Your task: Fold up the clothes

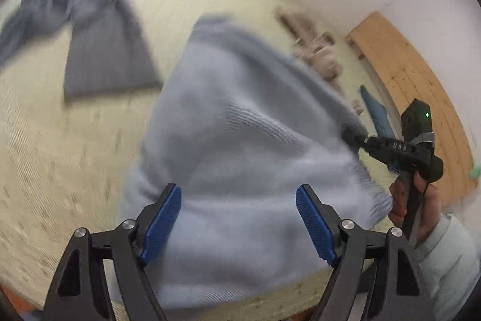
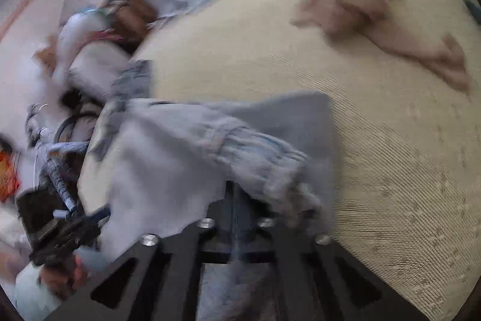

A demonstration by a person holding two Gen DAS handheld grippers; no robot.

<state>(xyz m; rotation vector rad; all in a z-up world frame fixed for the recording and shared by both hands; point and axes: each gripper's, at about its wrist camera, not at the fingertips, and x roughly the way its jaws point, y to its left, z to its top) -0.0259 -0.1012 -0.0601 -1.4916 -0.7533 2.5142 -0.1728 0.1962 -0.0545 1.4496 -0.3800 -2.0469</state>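
Sweater (image 1: 240,158) spread on mattress (image 1: 54,170), both views blurred.
Left gripper (image 1: 239,218) is angled down over its near edge, jaws spread, nothing pinched; right gripper (image 1: 350,136) is pressed together on its far edge.

So it's a bed with a cream woven cover (image 1: 54,158). Lying on it: a pale blue knit sweater (image 1: 228,146) mid-frame, a darker grey garment (image 1: 105,56) upper left, and a crumpled beige-pink piece of clothing (image 2: 360,8) upper right in the right wrist view.
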